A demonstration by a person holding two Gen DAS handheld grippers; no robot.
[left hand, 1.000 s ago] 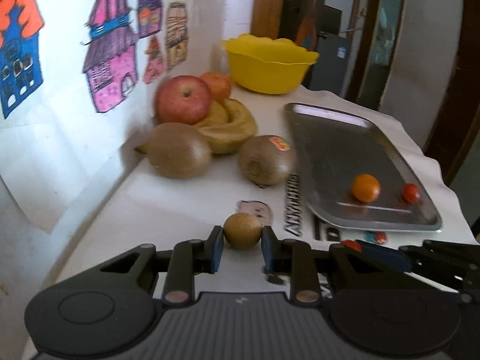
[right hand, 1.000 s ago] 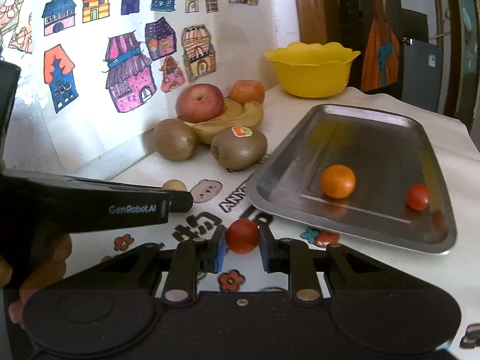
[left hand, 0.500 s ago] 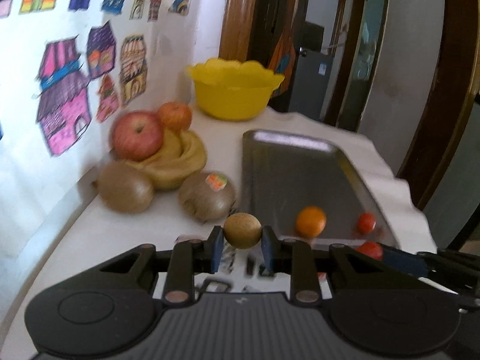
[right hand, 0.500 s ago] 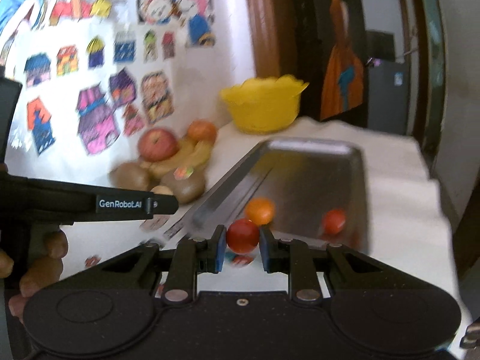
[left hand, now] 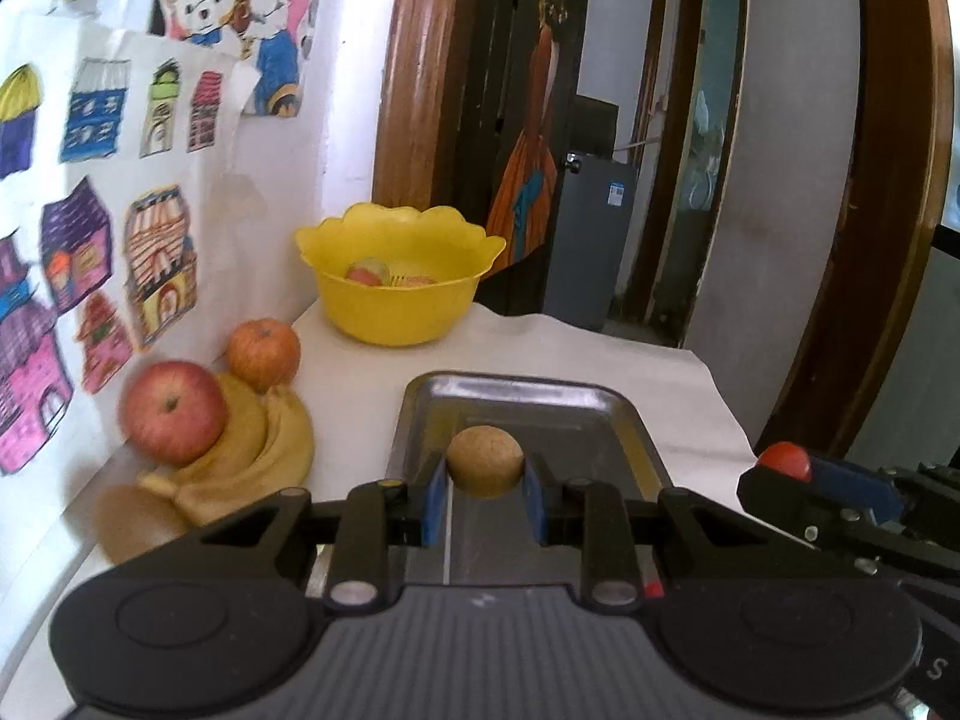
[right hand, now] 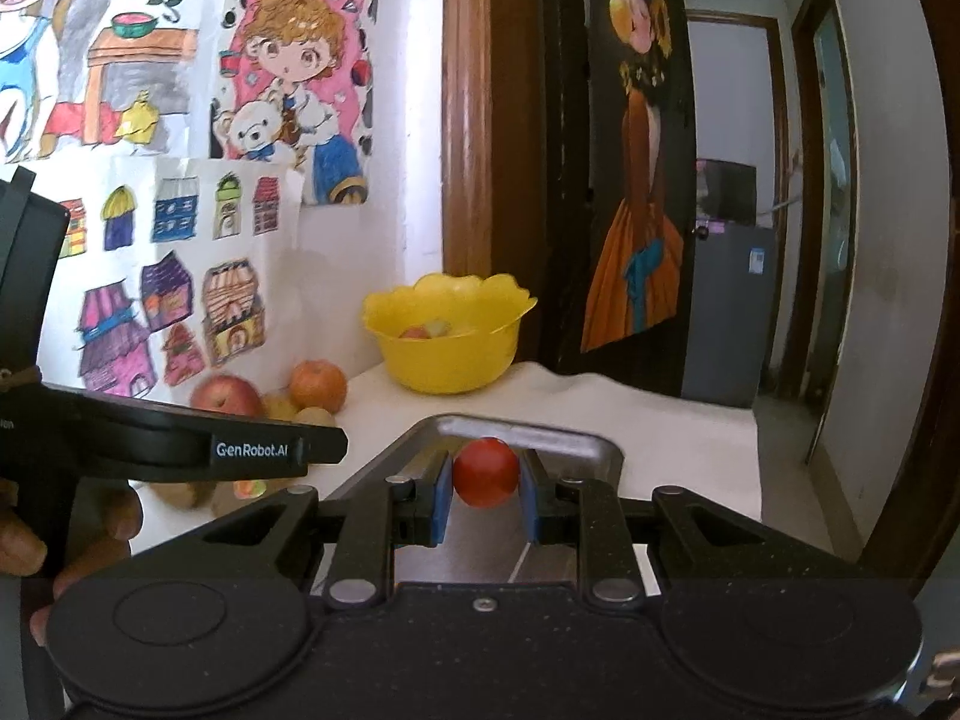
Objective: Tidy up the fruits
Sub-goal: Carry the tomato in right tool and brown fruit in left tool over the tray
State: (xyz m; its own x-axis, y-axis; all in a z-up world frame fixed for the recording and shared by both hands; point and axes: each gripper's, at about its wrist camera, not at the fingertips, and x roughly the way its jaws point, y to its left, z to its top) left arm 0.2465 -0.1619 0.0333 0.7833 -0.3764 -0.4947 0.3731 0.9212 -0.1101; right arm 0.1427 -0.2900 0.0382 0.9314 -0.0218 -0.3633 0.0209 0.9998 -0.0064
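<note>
Both grippers have risen off the table since a second ago, each carrying its fruit over the metal tray (left hand: 510,387), and the wall drawings now fill more of both views. In the left wrist view, the left gripper (left hand: 485,495) is clenched on a small brown fruit (left hand: 483,461), which sits between the blue pads, above the tray's near half. In the right wrist view, the right gripper (right hand: 485,495) is clamped on a small red tomato (right hand: 485,471), held in front of the tray's far rim (right hand: 528,433). The left view also shows the right gripper to the right with the tomato at its tip (left hand: 783,461). Beyond the tray stands a yellow bowl (left hand: 399,276) with some fruit inside. To the tray's left, against the wall, lie a red apple (left hand: 174,411), a smaller orange-red apple (left hand: 264,353) and a bunch of bananas (left hand: 264,450), with a blurred kiwi (left hand: 135,519) nearer the camera. A person's fingers (right hand: 90,531) grip the left tool's handle at the left of the right view.
</note>
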